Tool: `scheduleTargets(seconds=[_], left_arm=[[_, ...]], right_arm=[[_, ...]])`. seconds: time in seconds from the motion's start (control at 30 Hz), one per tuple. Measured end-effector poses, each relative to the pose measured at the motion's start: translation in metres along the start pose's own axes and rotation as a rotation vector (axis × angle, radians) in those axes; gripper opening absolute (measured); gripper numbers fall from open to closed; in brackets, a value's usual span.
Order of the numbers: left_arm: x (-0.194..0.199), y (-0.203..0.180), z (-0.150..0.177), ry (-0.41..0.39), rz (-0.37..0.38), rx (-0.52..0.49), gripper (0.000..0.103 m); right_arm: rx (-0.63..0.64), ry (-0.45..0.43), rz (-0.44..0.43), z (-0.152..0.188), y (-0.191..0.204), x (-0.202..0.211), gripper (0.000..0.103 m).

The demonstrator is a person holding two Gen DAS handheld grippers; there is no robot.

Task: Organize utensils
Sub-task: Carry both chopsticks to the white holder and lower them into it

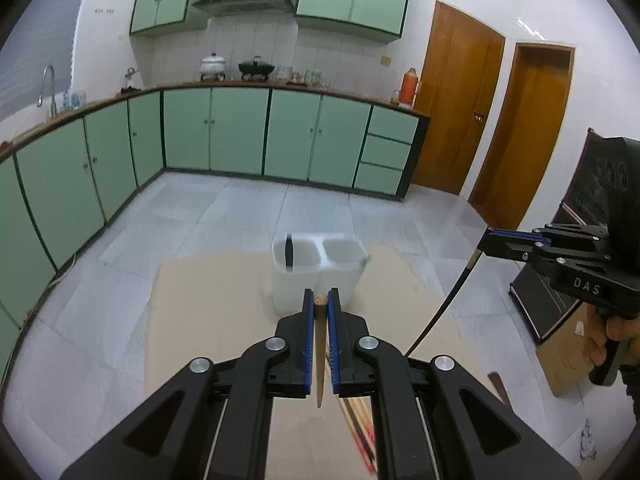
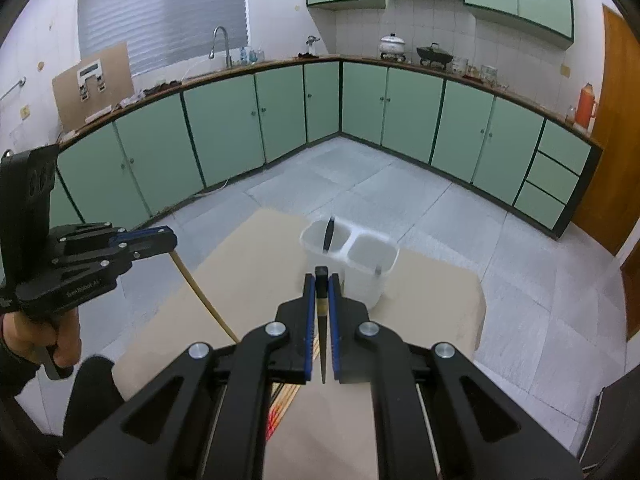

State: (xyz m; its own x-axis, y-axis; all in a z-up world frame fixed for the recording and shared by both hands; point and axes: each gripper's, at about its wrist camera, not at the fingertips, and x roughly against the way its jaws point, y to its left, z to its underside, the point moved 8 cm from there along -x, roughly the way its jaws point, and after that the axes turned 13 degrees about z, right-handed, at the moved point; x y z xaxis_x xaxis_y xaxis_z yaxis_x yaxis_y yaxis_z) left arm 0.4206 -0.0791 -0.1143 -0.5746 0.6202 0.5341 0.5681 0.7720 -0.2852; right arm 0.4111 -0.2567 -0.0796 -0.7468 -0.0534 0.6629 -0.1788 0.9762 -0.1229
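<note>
Your left gripper (image 1: 321, 298) is clamped on 1 wooden chopstick (image 1: 320, 344), its butt end poking up between the fingers. Your right gripper (image 2: 322, 282) is clamped on 1 black chopstick (image 2: 322, 332). Both hover above a tan cardboard sheet (image 1: 212, 320) on the tiled floor. Ahead stands a white 2-compartment utensil holder (image 2: 368, 276): a black utensil (image 2: 329, 234) leans in its left compartment. More chopsticks (image 1: 360, 420) lie on the cardboard beneath your grippers.

The right tool (image 2: 322, 284) grips a black chopstick (image 2: 322, 320) near a white two-part holder (image 2: 348, 256); the left tool (image 2: 170, 240) grips a tan chopstick (image 2: 200, 292).
</note>
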Motion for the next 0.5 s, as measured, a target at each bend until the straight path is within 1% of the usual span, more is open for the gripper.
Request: scheduleTargets(seconds=[0.2, 0.33, 0.4, 0.5], left_arm=[[-0.017, 0.002, -0.076, -0.079, -0.028, -0.029, 0.007], [-0.033, 0.011, -0.124, -0.137, -0.057, -0.04, 0.007], [-0.042, 0.015, -0.139, -0.159, -0.065, -0.042, 0.007], [-0.061, 0.023, -0.155, -0.184, -0.069, -0.046, 0.007]], right_arm=[[-0.036, -0.043, 0.008, -0.066, -0.016, -0.007, 0.005], [-0.055, -0.088, 0.039, -0.114, -0.03, -0.018, 0.005], [-0.064, -0.099, 0.051, -0.132, -0.036, -0.03, 0.005], [-0.056, -0.1, 0.084, -0.142, -0.043, -0.057, 0.005]])
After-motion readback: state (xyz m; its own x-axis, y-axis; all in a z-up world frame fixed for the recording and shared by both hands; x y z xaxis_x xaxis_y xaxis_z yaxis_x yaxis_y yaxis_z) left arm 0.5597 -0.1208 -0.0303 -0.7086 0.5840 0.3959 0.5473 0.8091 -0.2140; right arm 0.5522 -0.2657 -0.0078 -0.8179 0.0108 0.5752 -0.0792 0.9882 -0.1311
